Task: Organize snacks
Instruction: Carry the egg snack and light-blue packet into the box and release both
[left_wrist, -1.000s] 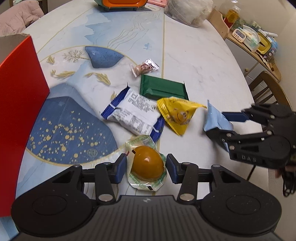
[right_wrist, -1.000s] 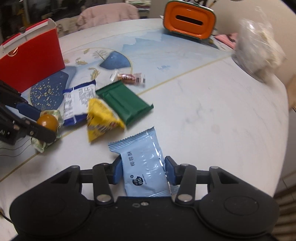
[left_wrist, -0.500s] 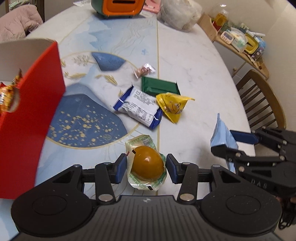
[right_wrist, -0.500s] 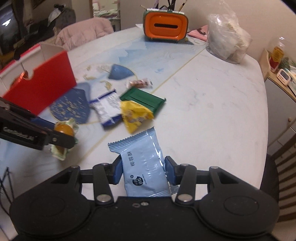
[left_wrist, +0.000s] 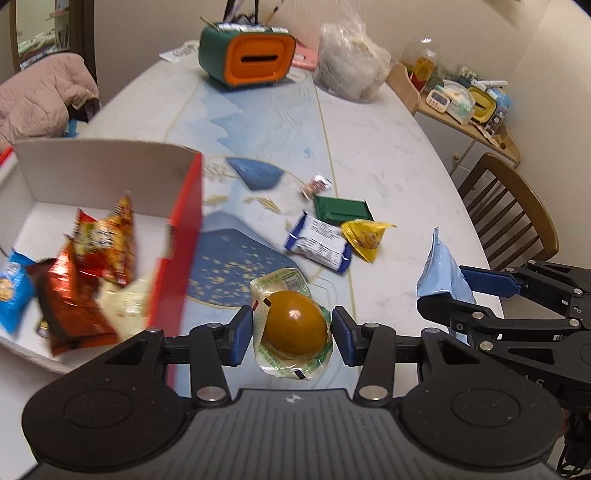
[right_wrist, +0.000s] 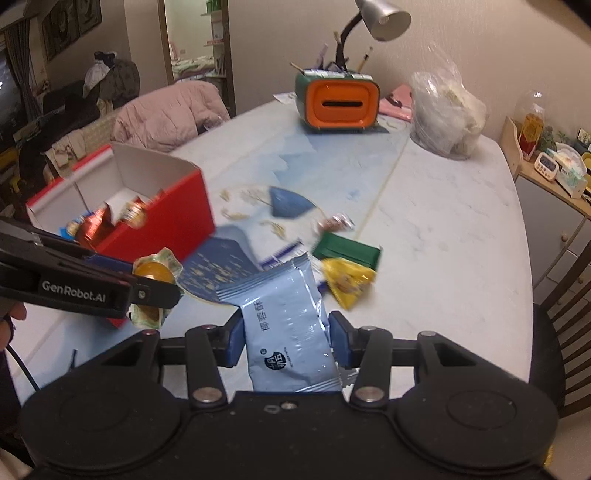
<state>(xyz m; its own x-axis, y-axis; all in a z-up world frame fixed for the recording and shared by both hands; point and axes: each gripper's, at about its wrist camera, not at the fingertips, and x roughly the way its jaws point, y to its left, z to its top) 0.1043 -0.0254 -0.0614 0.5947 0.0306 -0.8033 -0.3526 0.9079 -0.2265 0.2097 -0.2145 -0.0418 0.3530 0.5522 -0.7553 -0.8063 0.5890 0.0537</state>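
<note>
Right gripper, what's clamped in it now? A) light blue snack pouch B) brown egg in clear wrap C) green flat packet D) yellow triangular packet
A: the right gripper has its pads pressed on both sides of the light blue snack pouch; the brown egg in clear wrap sits in the left gripper, and the yellow triangular packet and green flat packet lie on the table.

red box (left_wrist: 184, 236), pale blue packet (right_wrist: 284, 325), green wrapper (left_wrist: 341, 209)

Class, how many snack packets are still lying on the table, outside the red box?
4: small candy, green packet, blue-white packet and yellow packet, clustered mid-table. More could be hidden behind the grippers.
</note>
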